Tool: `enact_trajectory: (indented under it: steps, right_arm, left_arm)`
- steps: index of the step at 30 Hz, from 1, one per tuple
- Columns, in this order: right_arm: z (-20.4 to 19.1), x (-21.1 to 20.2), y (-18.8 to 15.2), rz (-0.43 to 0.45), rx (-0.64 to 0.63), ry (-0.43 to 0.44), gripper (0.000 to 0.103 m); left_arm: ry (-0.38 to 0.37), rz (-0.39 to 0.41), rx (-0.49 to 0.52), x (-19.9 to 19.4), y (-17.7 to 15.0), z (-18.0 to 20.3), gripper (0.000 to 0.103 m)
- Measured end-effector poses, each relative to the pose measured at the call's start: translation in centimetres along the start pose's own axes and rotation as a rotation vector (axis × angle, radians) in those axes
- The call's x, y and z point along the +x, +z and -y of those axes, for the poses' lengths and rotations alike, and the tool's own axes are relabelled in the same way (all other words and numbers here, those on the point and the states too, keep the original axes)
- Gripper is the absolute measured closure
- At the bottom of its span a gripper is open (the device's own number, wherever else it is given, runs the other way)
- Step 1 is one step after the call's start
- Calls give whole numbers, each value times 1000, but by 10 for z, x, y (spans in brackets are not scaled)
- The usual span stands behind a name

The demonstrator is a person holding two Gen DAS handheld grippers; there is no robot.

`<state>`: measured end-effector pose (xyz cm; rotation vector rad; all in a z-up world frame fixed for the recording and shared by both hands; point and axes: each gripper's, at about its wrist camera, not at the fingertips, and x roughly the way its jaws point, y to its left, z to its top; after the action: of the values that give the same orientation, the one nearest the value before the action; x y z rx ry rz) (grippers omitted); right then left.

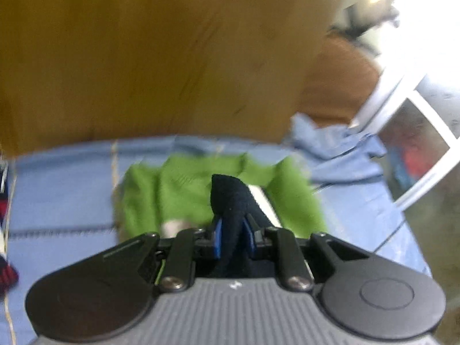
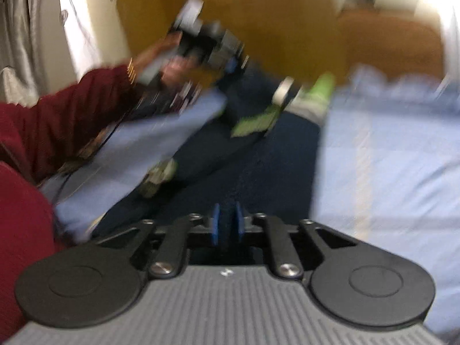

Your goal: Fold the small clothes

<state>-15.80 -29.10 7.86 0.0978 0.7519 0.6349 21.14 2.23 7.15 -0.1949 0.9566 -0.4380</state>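
A small dark navy garment (image 2: 258, 155) with green and white patches lies stretched over the blue sheet (image 2: 388, 149). My right gripper (image 2: 227, 222) is shut on its near edge, dark cloth pinched between the blue pads. In the right wrist view, a hand in a maroon sleeve (image 2: 95, 95) holds the left gripper (image 2: 234, 66) at the garment's far end. In the left wrist view my left gripper (image 1: 233, 237) is shut on a raised fold of the navy garment (image 1: 230, 198). Green cloth (image 1: 184, 189) lies spread just beyond that fold. Both views are blurred.
A wooden headboard (image 1: 172, 57) rises behind the blue sheet (image 1: 63, 189). A white-framed glass panel (image 1: 417, 132) stands at the right. A red and navy striped piece (image 1: 5, 270) shows at the left edge. Grey curtains (image 2: 20, 28) hang at the far left.
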Motion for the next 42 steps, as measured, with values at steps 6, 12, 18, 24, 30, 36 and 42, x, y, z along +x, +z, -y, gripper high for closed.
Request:
enact_trajectory:
  steps: [6, 12, 18, 24, 30, 36, 42]
  right_arm:
    - [14, 0, -1, -28, 69, 55, 69]
    - [27, -2, 18, -7, 102, -3, 68]
    - [32, 42, 77, 117, 34, 31, 62]
    - [71, 135, 127, 105, 69, -9, 50]
    - [88, 156, 134, 31, 161, 58, 95]
    - [92, 54, 103, 190, 351, 246, 95]
    - [91, -14, 28, 231, 452, 203, 95]
  left_arm:
    - [25, -33, -49, 22, -18, -19, 78]
    - [3, -17, -69, 11, -18, -20, 63]
    - [10, 10, -48, -3, -19, -12, 49]
    - [23, 24, -65, -18, -25, -17, 44]
    - [25, 36, -73, -29, -27, -25, 38]
    - [-40, 55, -93, -26, -24, -20, 32]
    - [-84, 14, -28, -4, -32, 13, 28]
